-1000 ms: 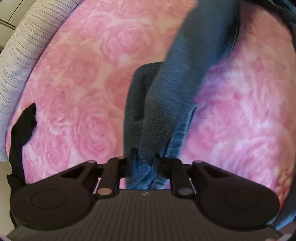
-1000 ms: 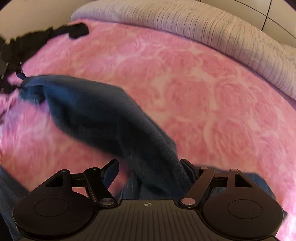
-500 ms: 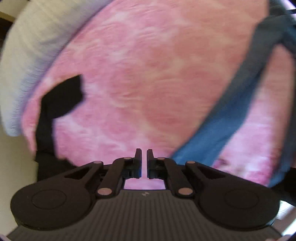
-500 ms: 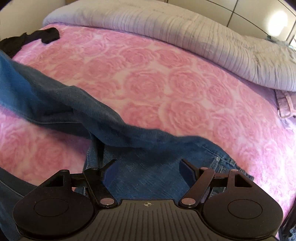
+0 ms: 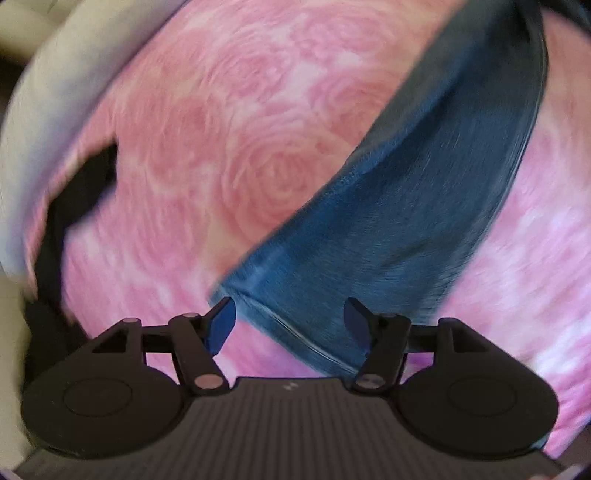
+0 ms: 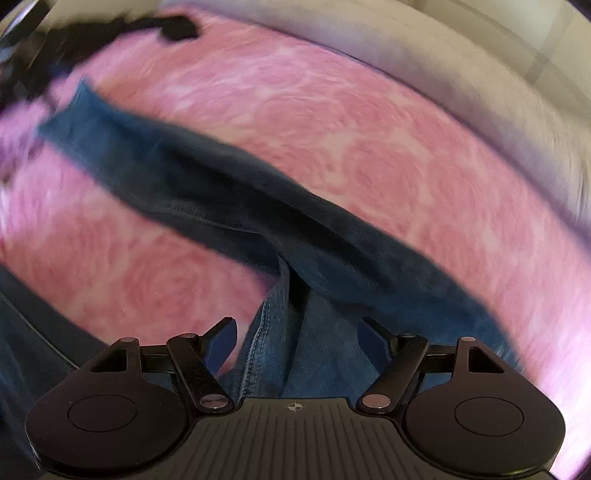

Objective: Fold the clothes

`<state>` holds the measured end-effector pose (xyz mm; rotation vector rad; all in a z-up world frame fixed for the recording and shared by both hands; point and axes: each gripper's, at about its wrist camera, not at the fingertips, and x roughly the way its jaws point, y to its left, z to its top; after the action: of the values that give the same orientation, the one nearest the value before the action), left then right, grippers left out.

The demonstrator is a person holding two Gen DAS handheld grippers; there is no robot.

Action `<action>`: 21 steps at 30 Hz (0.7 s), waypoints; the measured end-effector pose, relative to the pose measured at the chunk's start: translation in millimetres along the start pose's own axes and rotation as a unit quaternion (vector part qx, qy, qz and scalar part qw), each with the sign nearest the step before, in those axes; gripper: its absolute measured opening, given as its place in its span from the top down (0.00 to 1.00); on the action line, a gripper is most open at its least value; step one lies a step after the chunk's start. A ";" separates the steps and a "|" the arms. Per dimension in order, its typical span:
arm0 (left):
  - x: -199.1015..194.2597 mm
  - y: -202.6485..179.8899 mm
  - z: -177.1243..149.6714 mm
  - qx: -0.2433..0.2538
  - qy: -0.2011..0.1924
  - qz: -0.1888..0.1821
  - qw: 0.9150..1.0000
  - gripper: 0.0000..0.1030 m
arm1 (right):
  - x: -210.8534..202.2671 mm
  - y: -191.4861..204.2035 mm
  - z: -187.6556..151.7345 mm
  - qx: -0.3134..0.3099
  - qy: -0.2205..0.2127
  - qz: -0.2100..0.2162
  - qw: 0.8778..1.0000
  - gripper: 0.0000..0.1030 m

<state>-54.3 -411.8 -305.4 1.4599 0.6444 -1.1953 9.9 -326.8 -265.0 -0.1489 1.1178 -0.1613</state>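
Both tools angled steeply down over the jeans (image 5: 424,206) spread across the pink rose bedspread (image 5: 229,155): left gripper (image 5: 290,325) opening, hem between its pads ungripped, right gripper (image 6: 295,345) wide above denim (frames blurred), black garment (image 5: 74,199) near the bed's edge.

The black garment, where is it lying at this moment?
The black garment lies at the far left edge of the pink rose bedspread, beside the grey quilt, beyond the jeans leg end.
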 end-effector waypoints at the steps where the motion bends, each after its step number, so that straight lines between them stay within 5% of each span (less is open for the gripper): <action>1: 6.1 1.9 2.3 0.016 -0.012 0.006 1.000 0.41 | 2.3 5.4 3.8 -0.023 -0.002 -0.012 1.000 0.27; 2: 13.8 5.6 6.1 0.021 -0.016 -0.002 1.000 0.43 | 6.4 5.7 8.2 -0.033 -0.004 -0.016 0.999 0.27; 5: 35.3 19.7 16.1 0.015 -0.008 -0.040 0.999 0.86 | 18.6 6.5 21.3 -0.064 -0.009 -0.028 0.998 0.27; 9: 21.8 56.1 16.5 -0.057 0.005 -0.103 0.993 0.94 | 36.5 -15.3 49.3 -0.034 -0.002 -0.025 0.999 0.27; 11: 1.7 83.3 10.5 -0.088 -0.002 -0.111 0.990 0.93 | 38.5 -30.4 68.2 -0.020 -0.016 -0.040 0.999 0.27; 13: -8.0 104.5 7.9 -0.118 -0.014 -0.079 0.990 0.89 | 44.4 -46.5 86.8 -0.001 -0.025 -0.047 0.999 0.26; 16: -11.3 125.8 4.3 -0.150 -0.023 -0.043 0.987 0.68 | 50.3 -61.3 111.7 0.027 -0.032 -0.074 0.996 0.27; 21: -16.7 90.3 -22.1 -0.079 -0.042 0.024 0.996 0.70 | 12.1 -30.6 107.3 0.054 -0.061 -0.066 0.995 0.27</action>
<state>26.7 -411.3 -256.7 1.2800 0.6273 -1.1359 110.2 -355.1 -223.4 -0.1344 0.9762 -0.3249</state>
